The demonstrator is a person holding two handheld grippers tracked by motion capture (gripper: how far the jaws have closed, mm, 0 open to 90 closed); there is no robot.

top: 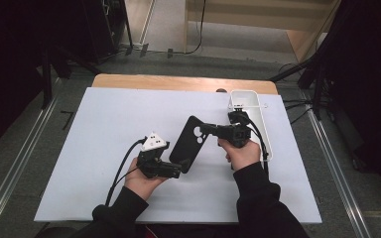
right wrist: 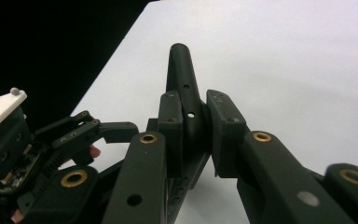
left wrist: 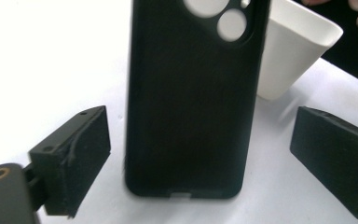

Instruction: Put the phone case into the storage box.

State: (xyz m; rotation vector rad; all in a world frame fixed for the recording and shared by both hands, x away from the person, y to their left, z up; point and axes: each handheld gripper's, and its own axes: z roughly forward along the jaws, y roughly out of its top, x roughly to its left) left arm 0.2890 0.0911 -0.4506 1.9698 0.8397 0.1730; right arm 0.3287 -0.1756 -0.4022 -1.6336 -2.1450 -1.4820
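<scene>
One black phone case (top: 191, 144) mid-desk, held by its upper edge near the camera cutouts; lower end points toward the left hand. Whether that lower end rests on the desk or hangs just above it, can't tell.

Right gripper (top: 204, 129): jaws pressed together on the case's side wall, pinching it edge-on – clear in the right gripper view (right wrist: 189, 116). Left gripper (top: 178, 170): jaws spread wide, one either side of the case's bottom end, pads not touching it. Left gripper view shows the case (left wrist: 191, 98) centred between them with gaps on both sides.

Risks, as I read it:
- Single pinch on a thin, flexible wall. Case could pivot or slip out if the right hand tilts or lifts quickly.
- If the left jaws close off-centre, one pad hits first and twists the case in the right grip.
- White bin (top: 250, 106) sits just behind the right hand (top: 243, 151); a backward swing could knock it.
- Cables trail from both grippers across the desk (top: 104, 148); could snag.

Count: one phone case, one white bin, two grippers, one desk with a white top.
</scene>
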